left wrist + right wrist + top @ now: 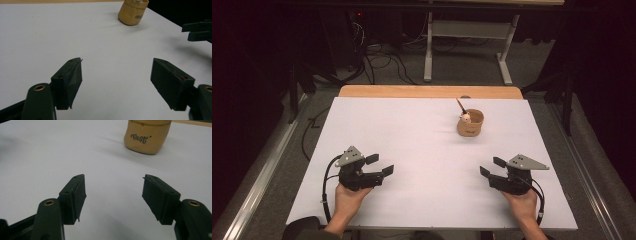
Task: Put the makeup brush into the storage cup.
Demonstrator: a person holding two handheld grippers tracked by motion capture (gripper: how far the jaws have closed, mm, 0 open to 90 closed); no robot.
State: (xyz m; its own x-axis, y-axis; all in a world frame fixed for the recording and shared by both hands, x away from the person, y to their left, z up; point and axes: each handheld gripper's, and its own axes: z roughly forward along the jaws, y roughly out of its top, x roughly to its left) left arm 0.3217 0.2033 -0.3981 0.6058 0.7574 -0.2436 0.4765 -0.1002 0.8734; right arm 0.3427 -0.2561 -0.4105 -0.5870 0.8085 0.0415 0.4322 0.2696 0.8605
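**Insp. 1:** On the white rectangular table top (412, 150), far right section, stands a small tan cup-shaped holder (470, 125) w/ dark script lettering on its side. Upright, touching nothing else. A thin brown stick w/ a pale rounded figure at the rim sits in it; details too small to confirm.

**Insp. 2:** Noted. Tools?

**Insp. 1:** Left black two-jaw gripper (379, 165) at near-left of the sheet, held in the person's left hand (346, 199). Jaws spread wide, nothing between them, bare white surface beneath in the left gripper view. Right black two-jaw gripper (492, 167) at near-right, in the person's right hand (523, 205). Jaws likewise apart, empty.

**Insp. 2:** Relation to the holder?

**Insp. 1:** Both well apart from it. Right gripper is the nearer; in the right gripper view the holder (147, 136) lies ahead, slightly right of the jaw gap. In the left gripper view it (132, 12) sits far off, top centre-right, w/ the other gripper at the right edge.

**Insp. 2:** Contact w/ table?

**Insp. 1:** Cannot tell for either gripper.
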